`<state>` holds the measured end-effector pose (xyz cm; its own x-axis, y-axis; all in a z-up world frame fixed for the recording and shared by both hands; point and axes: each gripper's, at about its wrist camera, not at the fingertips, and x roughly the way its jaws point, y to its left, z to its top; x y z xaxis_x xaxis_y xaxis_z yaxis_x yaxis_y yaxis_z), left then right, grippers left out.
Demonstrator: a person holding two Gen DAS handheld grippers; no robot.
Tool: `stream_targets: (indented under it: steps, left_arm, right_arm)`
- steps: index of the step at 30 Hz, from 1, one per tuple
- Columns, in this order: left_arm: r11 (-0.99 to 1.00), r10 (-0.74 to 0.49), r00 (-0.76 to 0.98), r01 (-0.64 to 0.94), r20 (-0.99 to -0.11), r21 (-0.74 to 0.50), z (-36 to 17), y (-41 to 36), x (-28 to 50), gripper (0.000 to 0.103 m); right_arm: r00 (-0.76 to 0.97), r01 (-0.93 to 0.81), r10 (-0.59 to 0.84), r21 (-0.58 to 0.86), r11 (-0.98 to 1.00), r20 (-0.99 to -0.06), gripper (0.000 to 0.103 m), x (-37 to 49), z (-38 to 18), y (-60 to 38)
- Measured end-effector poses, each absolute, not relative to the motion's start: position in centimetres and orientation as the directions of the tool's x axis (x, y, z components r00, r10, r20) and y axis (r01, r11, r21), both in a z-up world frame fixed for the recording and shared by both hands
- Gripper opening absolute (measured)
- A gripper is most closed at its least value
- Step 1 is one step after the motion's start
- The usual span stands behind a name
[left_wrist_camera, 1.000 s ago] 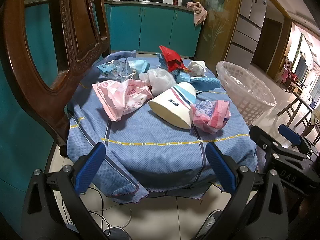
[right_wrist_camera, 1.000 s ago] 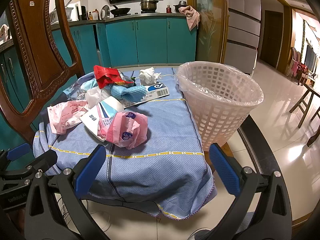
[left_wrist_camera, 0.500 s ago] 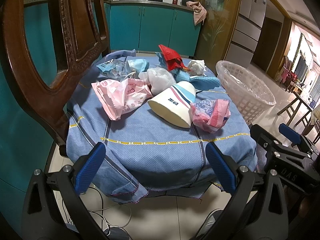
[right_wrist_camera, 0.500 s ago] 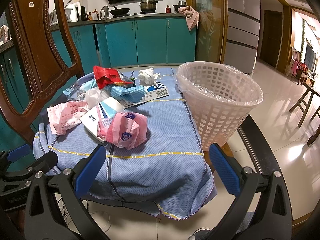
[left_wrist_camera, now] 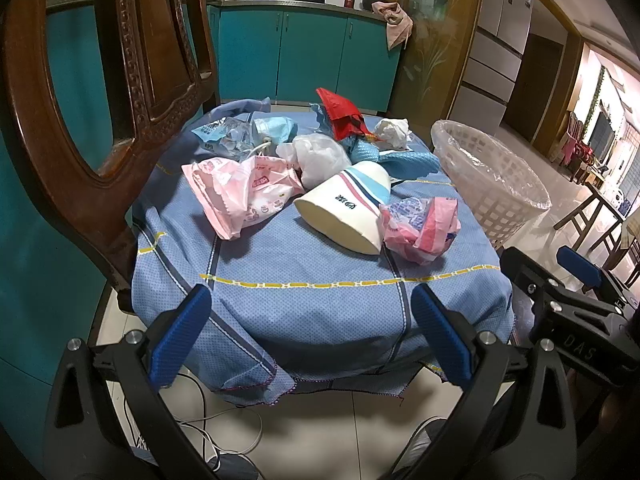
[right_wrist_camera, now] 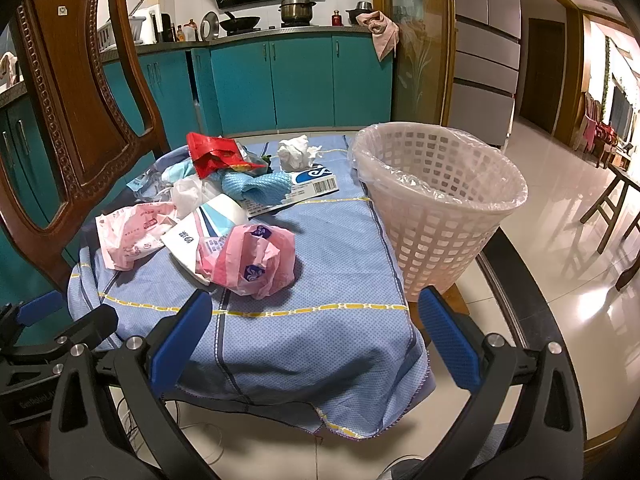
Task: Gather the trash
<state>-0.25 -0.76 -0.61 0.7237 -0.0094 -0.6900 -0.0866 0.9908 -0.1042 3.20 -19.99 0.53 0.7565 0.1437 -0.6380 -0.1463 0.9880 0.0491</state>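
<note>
Both grippers hang short of the desk's near edge with fingers spread wide and nothing between them: the left gripper [left_wrist_camera: 310, 334] and the right gripper [right_wrist_camera: 316, 334]. Beyond them, on the blue cloth [right_wrist_camera: 280, 320], lies the trash: a crumpled pink wrapper [right_wrist_camera: 252, 260] touching a tipped paper cup [left_wrist_camera: 346, 208], a pink bag [left_wrist_camera: 240, 194] beside it, a red packet [right_wrist_camera: 214, 154] farther back. The lined white basket [right_wrist_camera: 440, 208] stands at the desk's right.
</note>
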Motion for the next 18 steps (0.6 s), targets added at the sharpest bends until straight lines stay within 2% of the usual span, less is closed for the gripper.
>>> stream_targets:
  steps: [18]
  left_arm:
    - [0.99,-0.011,0.724,-0.088,-0.69,-0.108,-0.54,-0.54,-0.18,0.099]
  right_arm:
    - [0.756,-0.148,0.148,0.053,0.988,-0.638,0.1,3.2,0.6,-20.04]
